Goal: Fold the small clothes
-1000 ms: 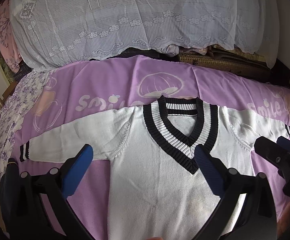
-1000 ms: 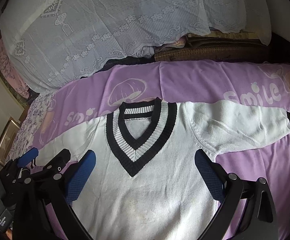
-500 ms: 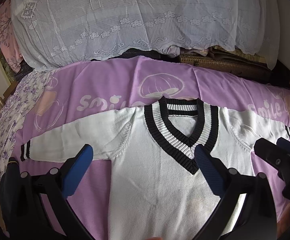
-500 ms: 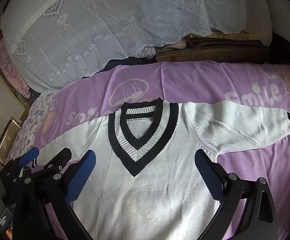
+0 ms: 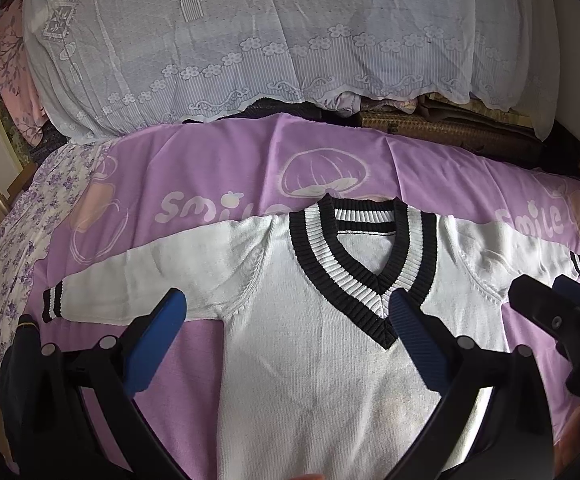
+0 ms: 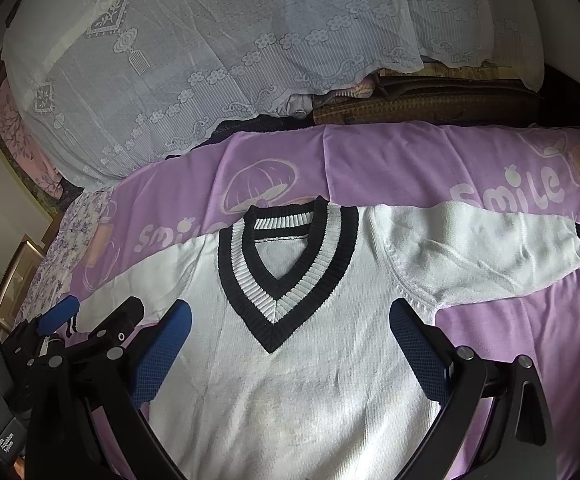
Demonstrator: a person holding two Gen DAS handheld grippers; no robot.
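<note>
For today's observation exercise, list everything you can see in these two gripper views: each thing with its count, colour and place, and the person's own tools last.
Sweater: one, white with black-and-white V-neck and cuffs, spread flat, front up, on the purple sheet.
Sheet: one, purple with "Smile" lettering and a mushroom print, under the sweater.
Lace cover: one, white, draped over a pile behind the sheet.
Floral cloth: one, white with purple flowers, at the sheet's left edge.
Left gripper: one, black with blue pads, open above the sweater.
Right gripper: one, black with blue pads, open above the sweater.
</note>
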